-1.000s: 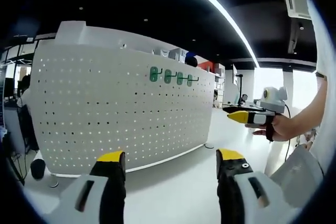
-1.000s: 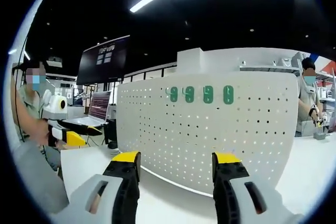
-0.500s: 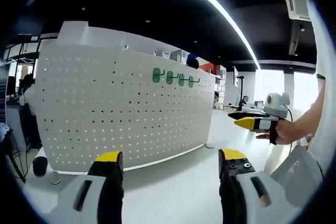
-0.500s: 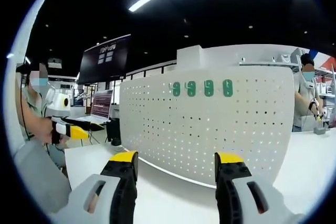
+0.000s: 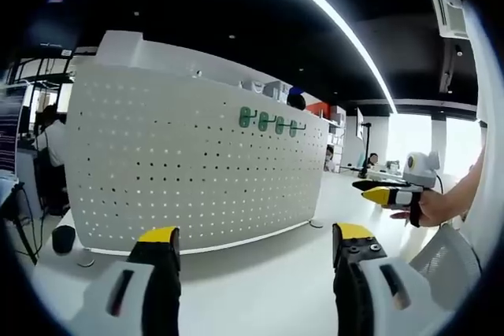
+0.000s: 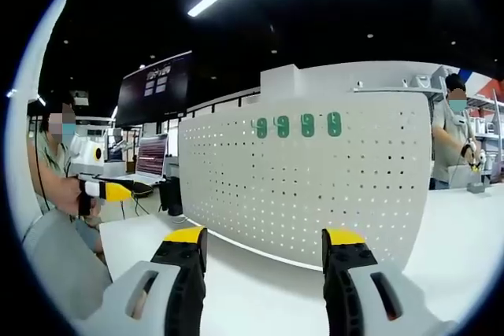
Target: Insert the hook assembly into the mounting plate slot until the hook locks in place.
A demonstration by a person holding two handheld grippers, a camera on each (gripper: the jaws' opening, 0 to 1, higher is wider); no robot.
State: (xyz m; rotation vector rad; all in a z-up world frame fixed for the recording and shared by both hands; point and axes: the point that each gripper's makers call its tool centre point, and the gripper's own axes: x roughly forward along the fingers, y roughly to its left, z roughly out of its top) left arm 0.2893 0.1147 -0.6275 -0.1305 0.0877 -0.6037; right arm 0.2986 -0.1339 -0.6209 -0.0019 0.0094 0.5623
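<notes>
Facing the pegboard, both tools gape empty

Dark wall screen, open laptop below it, white table in front

The right gripper is being held with its yellow-tipped jaws apart over a white table. A white pegboard is being faced upright, with four green hooks in a row near its top edge.
</notes>
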